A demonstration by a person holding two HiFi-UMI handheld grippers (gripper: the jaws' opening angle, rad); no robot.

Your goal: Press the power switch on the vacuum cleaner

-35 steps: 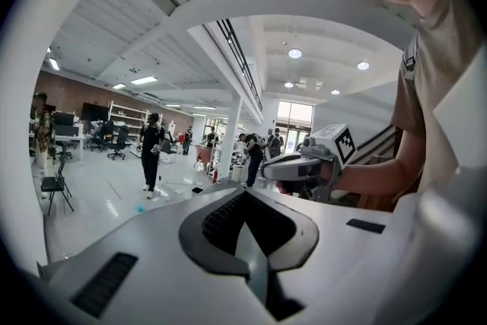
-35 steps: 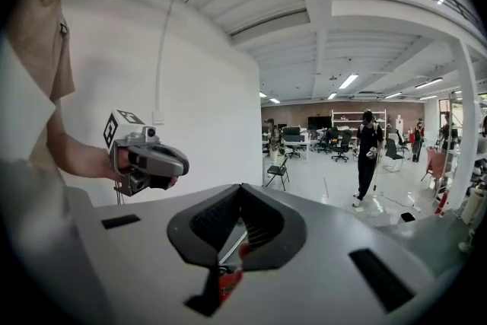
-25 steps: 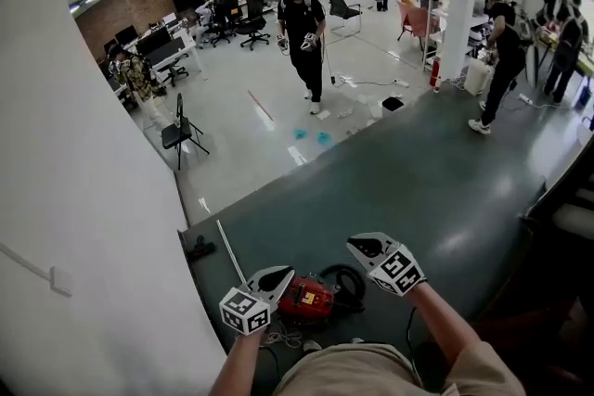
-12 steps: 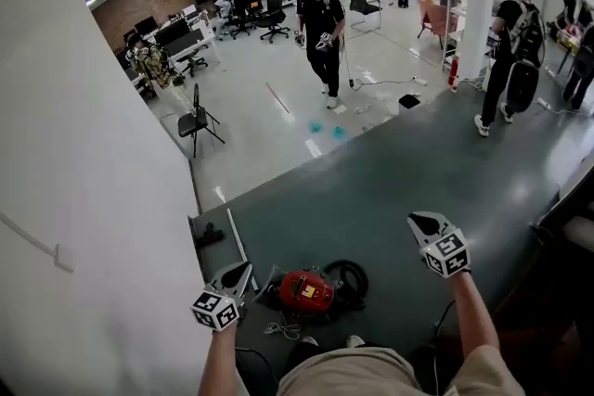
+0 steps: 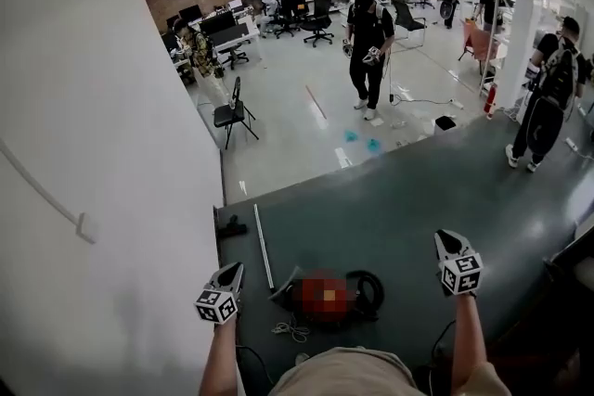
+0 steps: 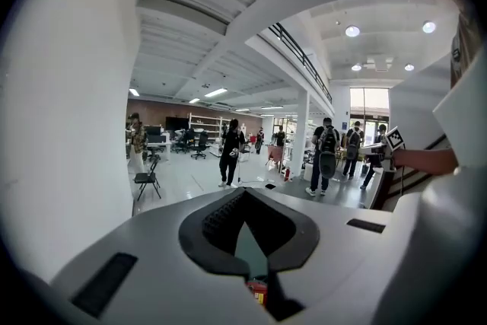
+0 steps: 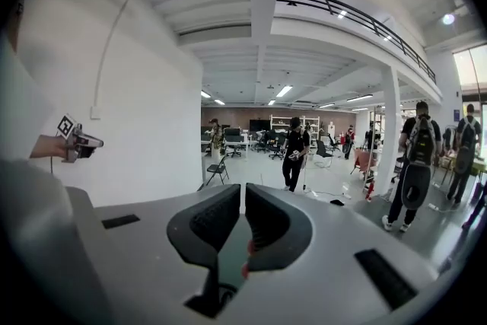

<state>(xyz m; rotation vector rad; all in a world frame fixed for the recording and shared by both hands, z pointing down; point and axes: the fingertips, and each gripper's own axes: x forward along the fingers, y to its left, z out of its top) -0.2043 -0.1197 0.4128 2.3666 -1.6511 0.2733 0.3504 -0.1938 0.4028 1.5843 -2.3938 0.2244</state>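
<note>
The red vacuum cleaner (image 5: 323,299) lies on the dark green floor just in front of my body, with its black hose (image 5: 368,286) coiled at its right side; a mosaic patch covers its top. My left gripper (image 5: 231,272) hangs to its left and my right gripper (image 5: 449,242) well off to its right, both apart from it. In the left gripper view the left gripper (image 6: 245,192) has its tips together, and a sliver of the red vacuum cleaner (image 6: 259,291) shows below. The right gripper (image 7: 242,190) holds nothing, with only a thin slit between its jaws.
A white wall (image 5: 93,199) stands close on my left. The vacuum's metal wand (image 5: 264,248) runs away over the floor to a black floor head (image 5: 232,226). A cable (image 5: 289,329) lies by my feet. Beyond stand a folding chair (image 5: 232,116) and several people (image 5: 368,42).
Both grippers have drawn away from the vacuum cleaner, the left to the left and the right far out to the right. My head has lifted, so the vacuum sits lower in view.
</note>
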